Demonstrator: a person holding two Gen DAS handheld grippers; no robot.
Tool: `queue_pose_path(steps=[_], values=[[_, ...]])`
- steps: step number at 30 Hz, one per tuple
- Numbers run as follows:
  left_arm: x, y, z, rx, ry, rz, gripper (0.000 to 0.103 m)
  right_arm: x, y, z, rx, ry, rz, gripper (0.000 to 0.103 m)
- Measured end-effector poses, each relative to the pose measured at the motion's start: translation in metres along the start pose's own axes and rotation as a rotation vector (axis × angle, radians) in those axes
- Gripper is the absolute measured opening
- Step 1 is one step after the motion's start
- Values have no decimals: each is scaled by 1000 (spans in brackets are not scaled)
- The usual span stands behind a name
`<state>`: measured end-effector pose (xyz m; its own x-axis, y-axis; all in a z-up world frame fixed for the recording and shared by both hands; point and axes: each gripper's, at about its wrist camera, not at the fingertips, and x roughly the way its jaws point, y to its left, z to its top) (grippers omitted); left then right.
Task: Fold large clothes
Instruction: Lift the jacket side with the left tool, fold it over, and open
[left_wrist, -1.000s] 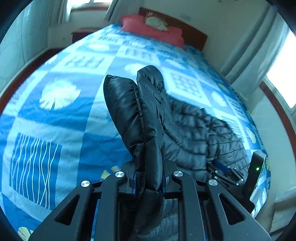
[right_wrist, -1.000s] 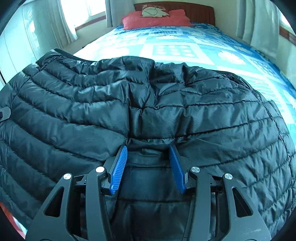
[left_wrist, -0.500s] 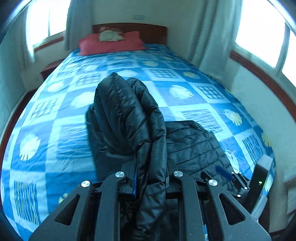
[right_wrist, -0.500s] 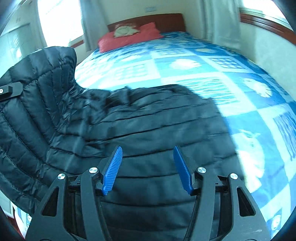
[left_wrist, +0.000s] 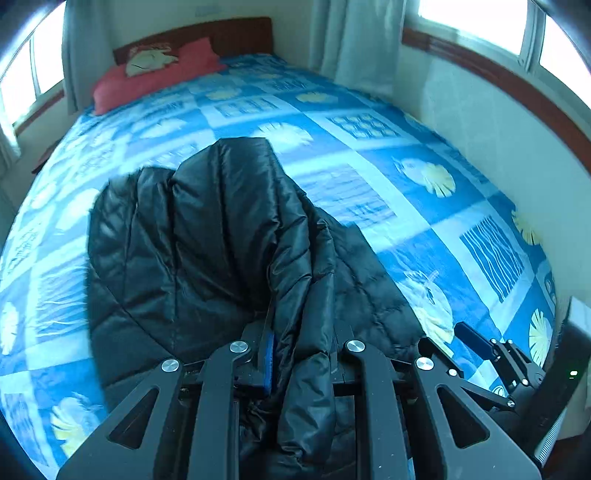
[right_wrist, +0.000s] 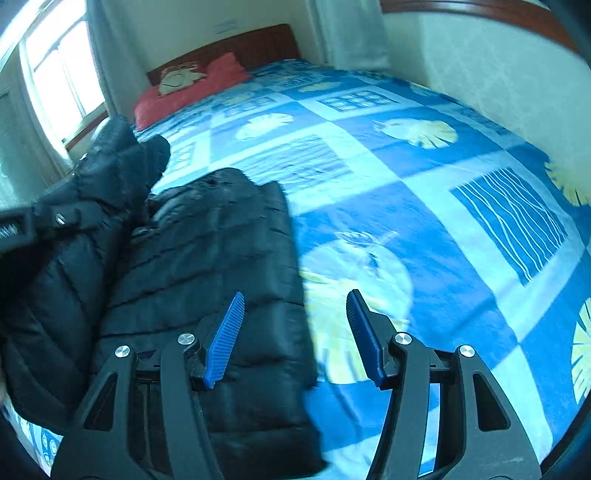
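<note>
A black quilted puffer jacket (left_wrist: 207, 240) lies on the blue patterned bed (left_wrist: 406, 184). My left gripper (left_wrist: 303, 347) is shut on a bunched fold of it, which rises in front of the camera and drapes over the rest. In the right wrist view the jacket (right_wrist: 214, 258) lies flat at the left, with the lifted part (right_wrist: 110, 166) held up at the far left. My right gripper (right_wrist: 295, 325) is open over the jacket's right edge, with nothing between its blue pads (right_wrist: 225, 332). One blue finger of the right gripper (left_wrist: 476, 339) shows at the lower right of the left wrist view.
A red pillow (left_wrist: 155, 77) lies against the wooden headboard (left_wrist: 221, 33) at the far end. A wall (left_wrist: 480, 110) with windows runs along the bed's right side. Bare bedspread (right_wrist: 443, 221) stretches to the right of the jacket.
My left gripper has swept sideways with the jacket fold, laying it over the rest. My right gripper has let go of the jacket edge, opened wider and moved to the right.
</note>
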<state>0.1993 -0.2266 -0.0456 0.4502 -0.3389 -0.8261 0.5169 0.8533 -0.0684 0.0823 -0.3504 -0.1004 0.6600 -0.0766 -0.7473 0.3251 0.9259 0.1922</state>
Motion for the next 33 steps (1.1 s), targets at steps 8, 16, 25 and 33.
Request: queue_pose_path(steps=[8,16,25,33], values=[[35,-23,-20,-10,-14,-8,18,8,-27,-5,35,25,-19,57],[22,-35,-21,-45,-38,-28,25,10,-36,-7,50,30,-22,57],[-15,-56,-9,-77,-79,-104,60,6,-40,-7,59,28,-28,57],[-65,-53,-6,-78,-147,-219,61,-1,-35,-4,45,20,-31,57]])
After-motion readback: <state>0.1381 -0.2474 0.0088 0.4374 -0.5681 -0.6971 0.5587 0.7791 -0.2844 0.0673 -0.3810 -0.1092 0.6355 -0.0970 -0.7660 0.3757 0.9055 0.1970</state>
